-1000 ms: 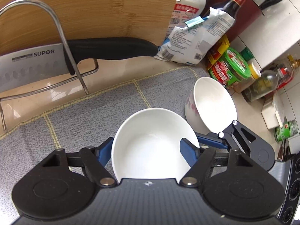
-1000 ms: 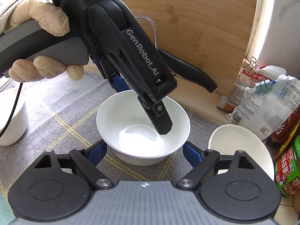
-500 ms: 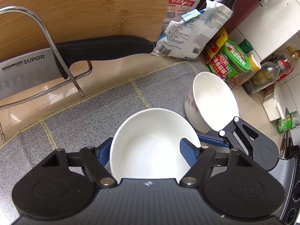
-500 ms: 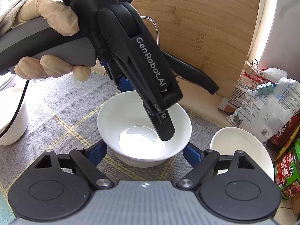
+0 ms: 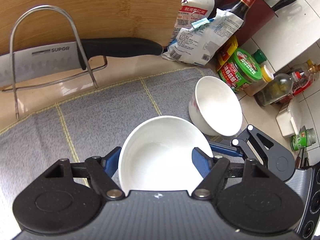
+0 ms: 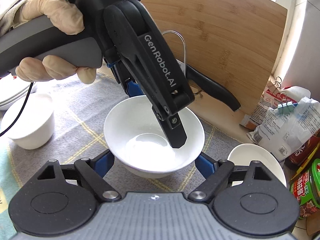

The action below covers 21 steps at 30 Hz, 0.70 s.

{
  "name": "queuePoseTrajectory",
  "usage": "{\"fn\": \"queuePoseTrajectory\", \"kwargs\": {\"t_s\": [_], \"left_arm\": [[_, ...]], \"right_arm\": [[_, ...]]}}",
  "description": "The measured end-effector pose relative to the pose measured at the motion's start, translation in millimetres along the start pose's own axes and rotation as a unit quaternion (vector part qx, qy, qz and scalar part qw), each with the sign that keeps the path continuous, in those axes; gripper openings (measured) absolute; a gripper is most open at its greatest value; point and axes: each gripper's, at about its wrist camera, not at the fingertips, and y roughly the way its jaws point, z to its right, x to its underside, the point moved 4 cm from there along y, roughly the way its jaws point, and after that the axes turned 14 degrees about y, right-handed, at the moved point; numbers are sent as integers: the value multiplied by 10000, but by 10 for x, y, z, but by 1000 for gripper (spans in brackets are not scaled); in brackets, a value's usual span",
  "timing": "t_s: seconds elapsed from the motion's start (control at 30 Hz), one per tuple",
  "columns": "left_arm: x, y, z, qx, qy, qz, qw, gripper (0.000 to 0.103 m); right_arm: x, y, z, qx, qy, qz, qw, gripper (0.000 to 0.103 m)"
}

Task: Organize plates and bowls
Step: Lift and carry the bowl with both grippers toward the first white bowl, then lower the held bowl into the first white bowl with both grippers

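White glazed ceramic bowl [image 6: 154, 134] centre of grey checked cloth mat [image 5: 80, 124], clamped by left gripper [image 5: 160, 160]: one finger inside, one outside. Right gripper [image 6: 155, 164] brackets bowl; contact unclear. Step: lifting. Next: nest into flower-printed white bowl [image 5: 216, 104] at 2 o'clock.

A: Item one, the left gripper [image 6: 152, 120]?
B: Black linkage arms, white "GenRobot.AI" lettering along one arm, blue pads, small screws at the black fingertip [image 6: 177, 138]. Grey handle, thin black cable trailing from its end.

A: The hand [image 6: 52, 40] on that handle?
B: Cream glove, wrinkled; pale knitted sleeve behind it.

A: Item two, the right gripper [image 6: 155, 163]?
B: Ribbed grey body, two round black housings, silver pivot pins, blue pads.
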Motion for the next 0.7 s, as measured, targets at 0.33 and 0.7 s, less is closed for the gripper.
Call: {"fn": "queuePoseTrajectory", "kwargs": {"t_s": [0.33,0.7], "left_arm": [[346,-370,208,-282,-446,311,9981,74],[758,-712,259,-646,-859,506,9929,74]], "right_arm": [[33,-329,-278,-293,-398,34,9988,90],[53,-447,-668,-622,-867,30,9943,90]]}}
